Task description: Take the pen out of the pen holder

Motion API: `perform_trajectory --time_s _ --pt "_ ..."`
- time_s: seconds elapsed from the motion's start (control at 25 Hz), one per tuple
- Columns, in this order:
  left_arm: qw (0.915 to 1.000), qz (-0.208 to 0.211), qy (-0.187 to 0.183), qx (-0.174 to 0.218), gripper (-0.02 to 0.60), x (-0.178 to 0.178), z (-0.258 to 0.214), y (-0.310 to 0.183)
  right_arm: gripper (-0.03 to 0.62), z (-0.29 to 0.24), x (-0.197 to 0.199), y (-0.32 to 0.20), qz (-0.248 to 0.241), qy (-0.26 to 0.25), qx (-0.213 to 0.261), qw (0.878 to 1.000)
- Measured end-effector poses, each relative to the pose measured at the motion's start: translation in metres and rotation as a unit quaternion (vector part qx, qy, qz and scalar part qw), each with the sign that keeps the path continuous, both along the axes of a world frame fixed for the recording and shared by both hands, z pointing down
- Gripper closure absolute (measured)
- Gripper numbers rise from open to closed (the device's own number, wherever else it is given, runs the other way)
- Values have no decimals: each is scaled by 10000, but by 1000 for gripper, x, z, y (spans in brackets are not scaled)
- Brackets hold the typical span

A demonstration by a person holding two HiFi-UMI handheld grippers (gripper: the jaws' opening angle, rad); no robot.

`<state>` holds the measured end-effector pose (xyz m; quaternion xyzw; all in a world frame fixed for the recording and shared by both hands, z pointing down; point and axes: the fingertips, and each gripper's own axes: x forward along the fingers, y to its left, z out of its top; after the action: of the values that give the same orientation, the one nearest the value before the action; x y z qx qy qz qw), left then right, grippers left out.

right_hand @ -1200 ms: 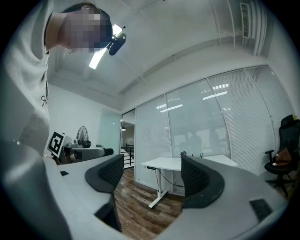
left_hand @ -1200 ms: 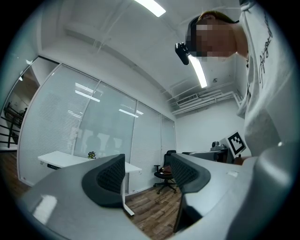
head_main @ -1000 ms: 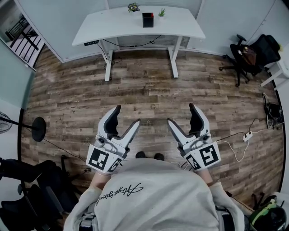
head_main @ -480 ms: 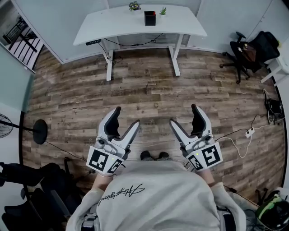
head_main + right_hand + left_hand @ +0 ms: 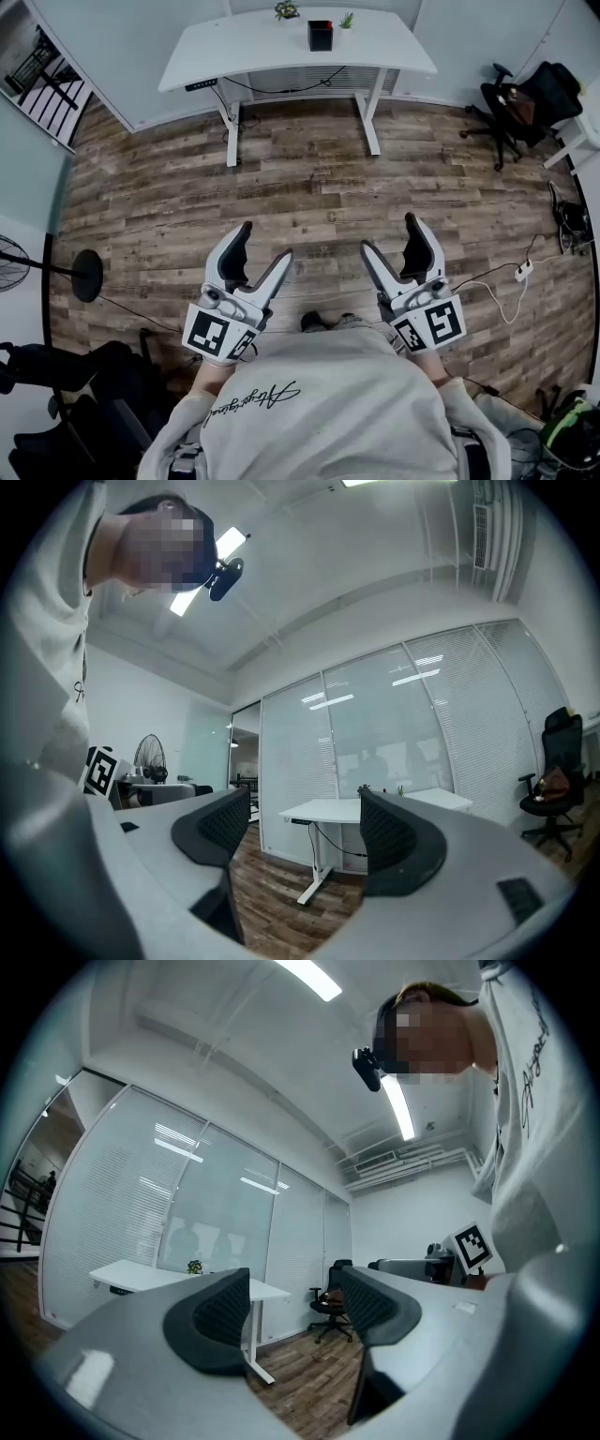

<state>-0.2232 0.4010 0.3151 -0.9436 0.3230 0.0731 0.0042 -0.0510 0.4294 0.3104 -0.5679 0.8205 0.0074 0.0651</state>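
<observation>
I hold left gripper and right gripper with fingers spread, empty, well apart from the pen holder on the far counter.

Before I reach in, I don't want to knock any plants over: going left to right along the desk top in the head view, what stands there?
dark potted plant → black pen holder → small green plant

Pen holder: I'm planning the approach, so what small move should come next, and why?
Probably a step forward toward the white desk. The black pen holder stands near its far edge, across a wide stretch of wood floor from both grippers. The left gripper and right gripper are held close to the body, jaws apart and empty, so nothing is within reach yet.
</observation>
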Motion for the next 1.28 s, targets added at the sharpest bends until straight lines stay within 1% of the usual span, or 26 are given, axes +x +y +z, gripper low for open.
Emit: perform_trajectory --time_s 0.32,0.48,0.72,0.96,1.28 --pt "9999 134 30 -32 285 -7 -1 -6 240 1 -6 0 138 2 -51 9999" --pt "9997 234 20 -79 285 -2 3 -6 240 5 -1 1 211 53 -150 9997" --pt "9997 246 -1 -68 285 10 7 -13 240 4 7 -6 200 94 -114 9997" --pt "9998 200 -29 -70 285 18 7 -29 240 6 19 -26 198 -2 -86 9998" --pt "10000 65 -2 11 285 42 0 -74 240 4 42 -72 75 -44 -38 10000"
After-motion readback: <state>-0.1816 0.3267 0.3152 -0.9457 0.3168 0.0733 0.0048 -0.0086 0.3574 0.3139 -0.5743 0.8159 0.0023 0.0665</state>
